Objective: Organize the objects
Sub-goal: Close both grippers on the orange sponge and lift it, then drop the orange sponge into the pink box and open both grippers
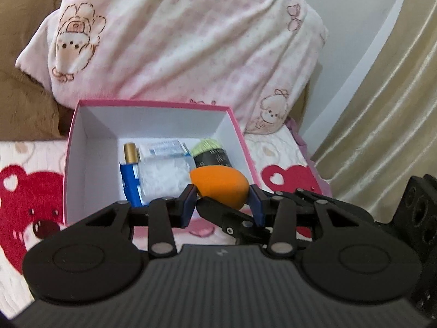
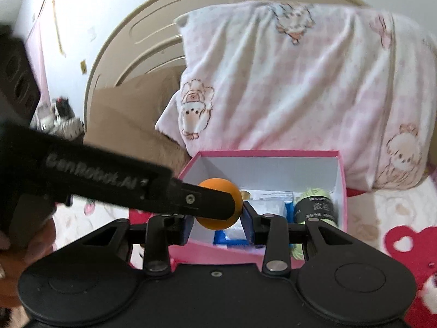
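Note:
An orange egg-shaped sponge (image 1: 220, 188) sits between the fingers of my left gripper (image 1: 222, 201), just above the near edge of a pink box (image 1: 71, 147). In the right wrist view the same sponge (image 2: 218, 188) also lies between the fingers of my right gripper (image 2: 218, 220), with the left gripper's black finger (image 2: 207, 201) pressed across it. The pink box (image 2: 342, 191) holds a gold-capped blue tube (image 1: 131, 169), a clear packet (image 1: 164, 175) and a green yarn ball with a black label (image 1: 211, 153).
The box stands on a bedspread with red bear prints (image 1: 24, 199). A pink cartoon pillow (image 1: 177, 41) leans behind it, with a brown cushion (image 1: 24, 87) to the left, a beige headboard (image 2: 131, 41) and a gold curtain (image 1: 396, 95) at the right.

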Action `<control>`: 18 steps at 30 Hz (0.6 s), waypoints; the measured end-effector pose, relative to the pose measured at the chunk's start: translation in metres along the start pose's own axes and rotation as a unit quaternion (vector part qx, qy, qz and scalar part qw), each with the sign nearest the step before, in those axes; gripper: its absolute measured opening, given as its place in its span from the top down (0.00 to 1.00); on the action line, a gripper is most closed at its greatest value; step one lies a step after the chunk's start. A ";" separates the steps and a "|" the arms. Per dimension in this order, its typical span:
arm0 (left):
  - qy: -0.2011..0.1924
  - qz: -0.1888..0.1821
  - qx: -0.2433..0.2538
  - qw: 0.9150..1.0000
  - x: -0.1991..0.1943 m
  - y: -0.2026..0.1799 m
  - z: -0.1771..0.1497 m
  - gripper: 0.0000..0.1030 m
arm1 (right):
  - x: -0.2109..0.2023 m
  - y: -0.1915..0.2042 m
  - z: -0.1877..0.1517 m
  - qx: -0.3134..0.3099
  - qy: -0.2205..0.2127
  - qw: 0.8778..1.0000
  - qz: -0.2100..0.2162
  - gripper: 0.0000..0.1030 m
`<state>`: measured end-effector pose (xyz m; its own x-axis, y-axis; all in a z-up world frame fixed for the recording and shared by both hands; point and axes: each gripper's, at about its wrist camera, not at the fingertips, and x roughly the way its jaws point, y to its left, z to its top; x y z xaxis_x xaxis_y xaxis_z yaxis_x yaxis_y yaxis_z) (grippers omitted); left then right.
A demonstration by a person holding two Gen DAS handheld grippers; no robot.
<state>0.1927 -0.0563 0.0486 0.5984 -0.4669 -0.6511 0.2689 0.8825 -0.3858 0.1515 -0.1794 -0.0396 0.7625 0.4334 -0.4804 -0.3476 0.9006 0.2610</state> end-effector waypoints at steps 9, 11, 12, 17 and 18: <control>0.024 0.000 -0.059 0.998 0.071 0.041 0.040 0.61 | 0.075 -0.046 0.023 0.080 0.044 0.996 -0.009 0.60; 0.031 0.009 -0.070 0.997 0.086 0.049 0.045 0.60 | 0.091 -0.051 0.025 0.080 0.057 0.995 -0.012 0.60; 0.035 0.011 -0.074 0.997 0.094 0.052 0.047 0.60 | 0.099 -0.053 0.026 0.077 0.062 0.995 -0.014 0.59; 0.043 0.000 -0.099 0.994 0.124 0.066 0.051 0.60 | 0.120 -0.070 0.026 0.088 0.082 0.992 -0.038 0.59; 0.047 0.001 -0.101 0.994 0.128 0.067 0.052 0.60 | 0.123 -0.071 0.026 0.084 0.085 0.992 -0.043 0.59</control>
<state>0.3264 -0.0543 -0.0268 0.5230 -0.4775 -0.7061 0.1062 0.8584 -0.5018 0.2840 -0.1908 -0.0951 0.6773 0.3666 -0.6378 -0.1782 0.9229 0.3413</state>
